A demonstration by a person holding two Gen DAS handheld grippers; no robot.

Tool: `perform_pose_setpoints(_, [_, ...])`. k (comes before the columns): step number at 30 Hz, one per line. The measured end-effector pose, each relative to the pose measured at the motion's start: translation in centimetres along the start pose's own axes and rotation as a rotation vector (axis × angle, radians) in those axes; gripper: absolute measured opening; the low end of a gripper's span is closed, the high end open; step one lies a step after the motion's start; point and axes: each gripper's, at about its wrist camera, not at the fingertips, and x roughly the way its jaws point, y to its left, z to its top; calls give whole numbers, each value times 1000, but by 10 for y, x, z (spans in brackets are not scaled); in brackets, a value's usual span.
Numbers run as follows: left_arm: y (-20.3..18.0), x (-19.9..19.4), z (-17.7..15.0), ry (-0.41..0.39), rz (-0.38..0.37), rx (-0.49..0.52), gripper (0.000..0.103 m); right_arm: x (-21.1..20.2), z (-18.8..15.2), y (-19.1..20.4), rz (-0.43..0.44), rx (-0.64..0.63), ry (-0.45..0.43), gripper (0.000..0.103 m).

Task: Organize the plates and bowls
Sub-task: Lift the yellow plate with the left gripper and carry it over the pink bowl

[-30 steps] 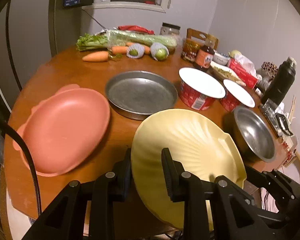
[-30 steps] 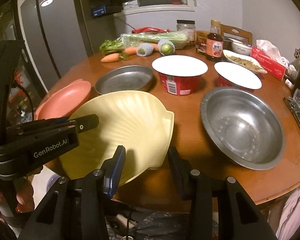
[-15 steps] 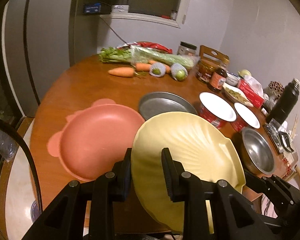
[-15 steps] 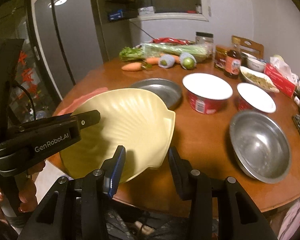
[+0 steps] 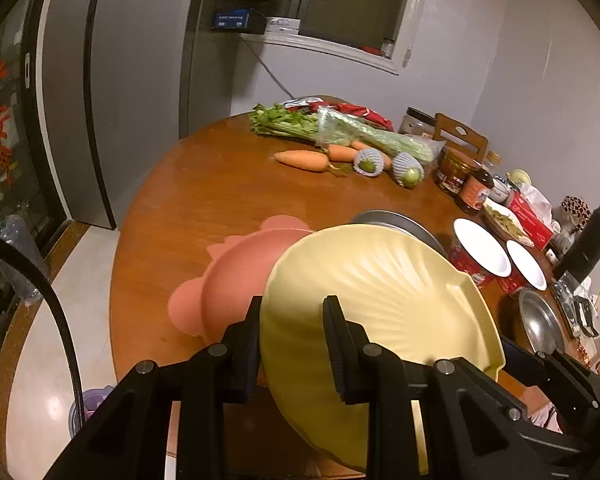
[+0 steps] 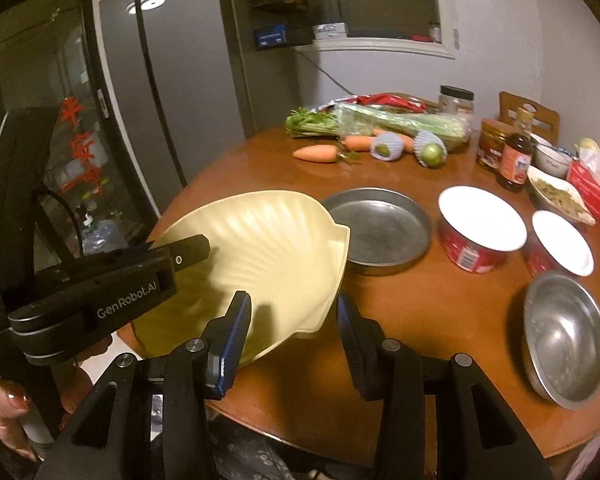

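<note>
Only the left wrist view shows the pink plate (image 5: 236, 280), lying on the desk (image 5: 220, 192) under the raised yellow shell plate (image 5: 380, 292). Both the left gripper (image 5: 290, 340) and right gripper (image 6: 292, 316) have their fingers clamped on that plate's rim. Rightward, the steel pan (image 6: 380, 228) and steel bowl (image 6: 564, 332) sit empty.

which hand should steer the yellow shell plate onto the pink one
Left. The left gripper clamps the yellow shell plate on the side right above the pink plate; the right gripper holds the far edge.
</note>
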Motion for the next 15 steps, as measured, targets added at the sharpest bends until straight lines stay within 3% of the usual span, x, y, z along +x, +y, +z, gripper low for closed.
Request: perform_pose_setpoints(15, [35,21,17,5,50,-26,28,35,21,28,26,-29,13,46])
